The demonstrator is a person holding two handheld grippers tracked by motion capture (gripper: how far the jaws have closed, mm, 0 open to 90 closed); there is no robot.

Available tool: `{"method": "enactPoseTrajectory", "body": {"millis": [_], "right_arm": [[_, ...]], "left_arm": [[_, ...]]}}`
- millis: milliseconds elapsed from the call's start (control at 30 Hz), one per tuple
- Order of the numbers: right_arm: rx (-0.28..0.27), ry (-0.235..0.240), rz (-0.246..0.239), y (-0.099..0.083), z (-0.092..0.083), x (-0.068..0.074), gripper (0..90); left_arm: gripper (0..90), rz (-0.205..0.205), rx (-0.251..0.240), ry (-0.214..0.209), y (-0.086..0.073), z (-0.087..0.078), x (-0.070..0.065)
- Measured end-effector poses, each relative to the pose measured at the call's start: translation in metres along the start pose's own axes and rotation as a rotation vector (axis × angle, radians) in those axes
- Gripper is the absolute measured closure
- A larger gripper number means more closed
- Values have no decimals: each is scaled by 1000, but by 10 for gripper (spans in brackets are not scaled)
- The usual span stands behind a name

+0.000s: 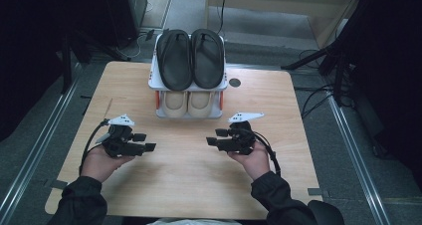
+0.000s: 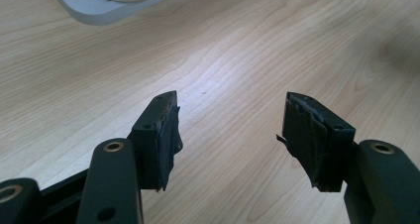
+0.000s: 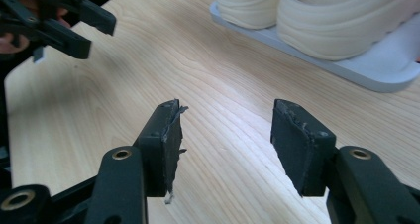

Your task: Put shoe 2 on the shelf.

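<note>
— Shoes: black pair (image 1: 190,58) on the rack's (image 1: 155,83) top shelf, cream pair (image 1: 187,103) below?
— Yes, looks finished. Left gripper (image 1: 147,142) and right gripper (image 1: 213,137) hang over the bare table (image 1: 189,180), jaws apart, holding nothing.

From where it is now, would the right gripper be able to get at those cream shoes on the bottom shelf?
Probably yes: the right gripper is open, and bare table lies between it and the cream shoes.

Bare table (image 1: 189,175) before shoe rack (image 1: 154,83)
</note>
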State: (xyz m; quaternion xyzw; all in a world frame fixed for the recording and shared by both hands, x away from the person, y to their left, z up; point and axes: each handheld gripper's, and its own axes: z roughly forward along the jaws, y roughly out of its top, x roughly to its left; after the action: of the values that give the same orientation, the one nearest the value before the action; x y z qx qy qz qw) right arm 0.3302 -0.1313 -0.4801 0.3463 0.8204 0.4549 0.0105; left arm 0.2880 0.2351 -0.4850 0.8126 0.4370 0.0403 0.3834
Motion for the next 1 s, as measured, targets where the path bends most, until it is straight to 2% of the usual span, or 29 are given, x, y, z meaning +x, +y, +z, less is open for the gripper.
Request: {"method": "enactPoseTrajectory", "body": {"millis": [133,367,667,1000], "right_arm": [[-2,-15,-15,-4,-3,-3,463],[-13,-20,-61,-4,-9,-10,463],[-11,-13,-36,-4,-9,-17,463],[4,-5,-44,-5,-5,-15,463]], "left_arm": [[397,24,0,-9,0,1,-4],[394,31,7,-8,0,3,-5],[393,20,11,8,-2,5,-1],[392,20,14,0,-2,6,0]]}}
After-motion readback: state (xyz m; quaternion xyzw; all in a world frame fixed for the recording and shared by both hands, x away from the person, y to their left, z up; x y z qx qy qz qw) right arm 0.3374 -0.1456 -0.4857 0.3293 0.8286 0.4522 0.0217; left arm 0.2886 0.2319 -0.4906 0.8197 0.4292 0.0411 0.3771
